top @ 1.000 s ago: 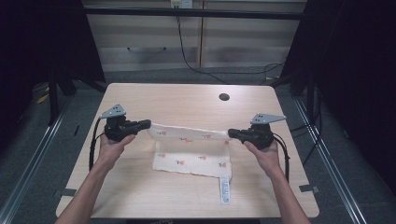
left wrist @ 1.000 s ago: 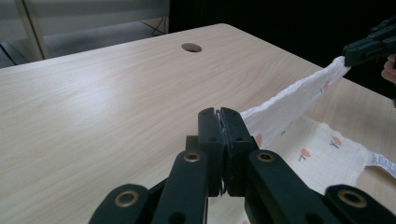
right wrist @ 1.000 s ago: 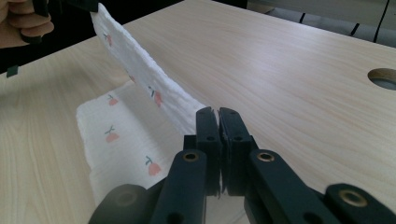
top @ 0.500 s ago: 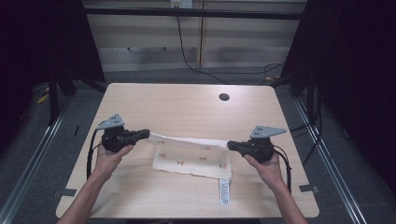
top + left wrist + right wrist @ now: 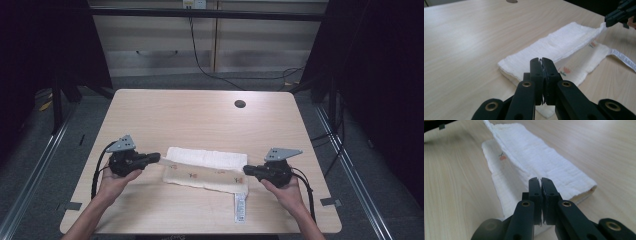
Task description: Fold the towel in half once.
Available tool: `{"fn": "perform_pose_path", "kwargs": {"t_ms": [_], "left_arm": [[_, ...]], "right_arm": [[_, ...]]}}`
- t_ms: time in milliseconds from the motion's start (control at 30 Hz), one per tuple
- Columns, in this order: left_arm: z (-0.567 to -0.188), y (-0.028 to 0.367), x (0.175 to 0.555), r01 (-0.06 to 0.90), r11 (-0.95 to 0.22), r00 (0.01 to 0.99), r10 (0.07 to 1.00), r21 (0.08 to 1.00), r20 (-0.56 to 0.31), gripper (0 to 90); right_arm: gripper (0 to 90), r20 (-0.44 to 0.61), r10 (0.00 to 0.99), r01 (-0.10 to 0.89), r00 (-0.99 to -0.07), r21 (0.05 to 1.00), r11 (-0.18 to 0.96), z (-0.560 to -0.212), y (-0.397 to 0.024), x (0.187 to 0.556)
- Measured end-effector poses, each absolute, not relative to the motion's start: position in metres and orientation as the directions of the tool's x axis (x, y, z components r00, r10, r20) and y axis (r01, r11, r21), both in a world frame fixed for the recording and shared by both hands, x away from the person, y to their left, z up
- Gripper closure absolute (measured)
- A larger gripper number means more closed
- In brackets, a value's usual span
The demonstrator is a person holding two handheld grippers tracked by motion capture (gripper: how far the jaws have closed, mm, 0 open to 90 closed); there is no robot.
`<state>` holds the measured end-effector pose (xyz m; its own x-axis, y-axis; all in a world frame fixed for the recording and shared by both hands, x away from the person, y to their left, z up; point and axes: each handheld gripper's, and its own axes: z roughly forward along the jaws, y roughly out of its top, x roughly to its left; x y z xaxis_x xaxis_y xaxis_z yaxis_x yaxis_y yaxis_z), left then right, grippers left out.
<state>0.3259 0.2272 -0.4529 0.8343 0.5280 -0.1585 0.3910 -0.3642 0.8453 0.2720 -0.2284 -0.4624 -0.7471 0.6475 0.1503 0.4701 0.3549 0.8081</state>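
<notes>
High view: you've brought both hands down and toward you since a second ago. The white towel [image 5: 205,169], then stretched in the air between them, now lies on the bench [image 5: 200,115] with its far layer folded toward you. Looks like a fold nearly laid; letting go seems next. Left hand-held gripper [image 5: 153,158] is at the towel's left end, right hand-held gripper [image 5: 246,170] at its right end. A care label [image 5: 240,207] sticks out at the near right corner. A round hole [image 5: 240,104] sits far off; nothing blocks you.

Left gripper view: jaws closed on a thin towel edge [image 5: 541,62]; folded towel runs away toward the other gripper.

Right gripper view: jaws pinched together on the towel edge [image 5: 539,181]; upper layer lifted, not yet flat.
</notes>
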Motion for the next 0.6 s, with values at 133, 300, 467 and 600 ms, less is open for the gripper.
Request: {"fn": "perform_pose_path", "kwargs": {"t_ms": [133,300,467,600], "left_arm": [[-0.466,0.224,0.320,0.391,-0.421,0.842,0.523,0.818,-0.134,88.1],[-0.479,0.224,0.317,0.415,-0.436,0.843,0.515,0.798,-0.157,88.1],[-0.489,0.230,0.312,0.440,-0.435,0.839,0.512,0.786,-0.186,86.6],[-0.491,0.228,0.308,0.439,-0.440,0.847,0.493,0.783,-0.198,79.9]], "right_arm": [[87.1,0.165,0.652,0.492,-0.740,0.794,0.357,-0.471,-0.231,0.268],[86.5,0.171,0.642,0.505,-0.747,0.775,0.381,-0.482,-0.226,0.265],[78.3,0.194,0.637,0.521,-0.746,0.766,0.376,-0.483,-0.228,0.261],[75.0,0.195,0.637,0.529,-0.746,0.755,0.388,-0.487,-0.228,0.258]]}}
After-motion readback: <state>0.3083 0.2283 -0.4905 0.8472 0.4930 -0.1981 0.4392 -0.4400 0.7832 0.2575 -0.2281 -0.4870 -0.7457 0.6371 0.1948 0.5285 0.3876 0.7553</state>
